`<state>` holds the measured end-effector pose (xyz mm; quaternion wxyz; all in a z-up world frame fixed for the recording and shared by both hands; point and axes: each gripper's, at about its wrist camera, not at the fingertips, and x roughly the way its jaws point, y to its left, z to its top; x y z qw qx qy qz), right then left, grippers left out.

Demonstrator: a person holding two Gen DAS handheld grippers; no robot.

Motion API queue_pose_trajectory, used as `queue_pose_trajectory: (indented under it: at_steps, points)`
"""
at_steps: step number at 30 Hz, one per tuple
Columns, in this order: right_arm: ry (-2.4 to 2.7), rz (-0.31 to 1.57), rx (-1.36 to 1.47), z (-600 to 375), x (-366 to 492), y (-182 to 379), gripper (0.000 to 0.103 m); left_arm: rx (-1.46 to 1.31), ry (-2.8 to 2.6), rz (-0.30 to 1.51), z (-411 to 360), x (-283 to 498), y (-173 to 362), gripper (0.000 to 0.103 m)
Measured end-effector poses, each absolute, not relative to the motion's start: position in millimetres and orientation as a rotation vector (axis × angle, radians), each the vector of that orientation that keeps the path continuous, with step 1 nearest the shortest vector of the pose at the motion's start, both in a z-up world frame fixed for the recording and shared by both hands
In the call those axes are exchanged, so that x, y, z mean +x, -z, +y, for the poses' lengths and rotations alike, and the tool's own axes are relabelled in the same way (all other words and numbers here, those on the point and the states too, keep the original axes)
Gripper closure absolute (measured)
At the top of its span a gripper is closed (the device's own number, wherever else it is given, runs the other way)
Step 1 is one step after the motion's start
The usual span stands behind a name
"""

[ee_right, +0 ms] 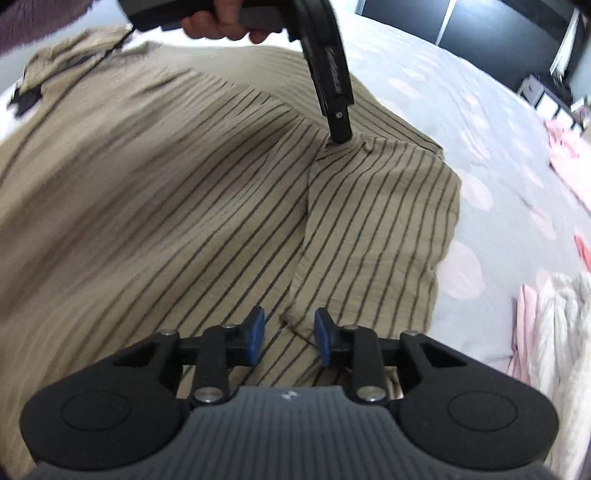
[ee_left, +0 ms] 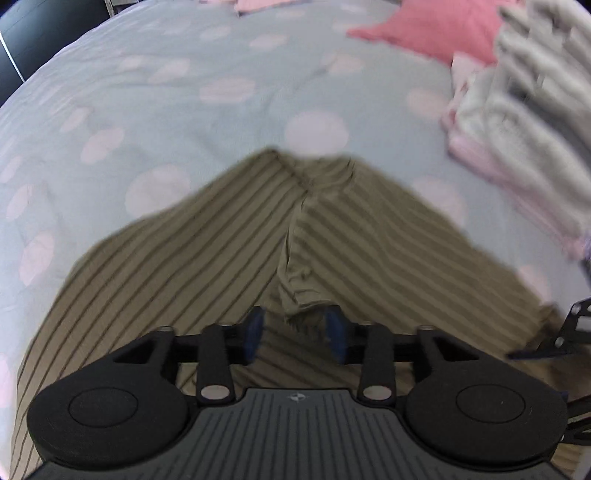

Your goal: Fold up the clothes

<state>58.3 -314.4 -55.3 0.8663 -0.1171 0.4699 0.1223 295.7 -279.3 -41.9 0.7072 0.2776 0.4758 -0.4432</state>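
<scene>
Two grippers: both hang over one striped shirt spread on a bed, each pointing steeply down at the cloth.
Striped shirt [ee_left: 207, 236]: olive-tan cloth with thin dark stripes, lying on the bedcover; a folded flap lies over the body of the shirt, and its edge runs as a seam up the middle of both views.
Left gripper [ee_left: 295, 334]: blue pads [ee_left: 255, 332] parted, released; the lower end of the flap's edge lies in the gap between them, neither pad pressing on it. In the right wrist view its black finger comes down to the far end of the same seam, where the cloth puckers.
Right gripper [ee_right: 289, 334]: blue pads [ee_right: 255, 334] also parted, grasping nothing; the near end of the flap's edge and a loose thread sit between them on the shirt.
Hand [ee_right: 225, 26]: a person's fingers wrap the left gripper's handle above the shirt's far side; a purple sleeve [ee_right: 33, 18] shows at the corner.
Bedcover [ee_left: 184, 92]: pale grey-blue with pink dots, bare beyond the shirt's far edge.
Pile of clothes [ee_left: 517, 129]: white knit on pale pink pieces, to the right of the shirt, apart from it.
Pink garment [ee_left: 432, 29]: beyond the shirt, next to the pile.
</scene>
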Motion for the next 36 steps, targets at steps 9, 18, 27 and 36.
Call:
queue_pose_trajectory:
  at_steps: [9,18,27,36]
  points:
    - [-0.134,0.966,-0.201,-349,77,35,0.071,0.389,0.969,1.067,-327,332,31,0.060]
    - [-0.127,0.994,-0.167,-359,86,56,0.071,0.188,0.925,1.195,-355,372,94,0.074]
    - [-0.205,1.054,-0.130,-363,90,81,0.071,0.240,0.978,1.117,-358,395,82,0.103]
    - [-0.219,1.089,-0.103,-364,95,90,0.070,0.271,0.923,1.065,-353,394,75,0.085]
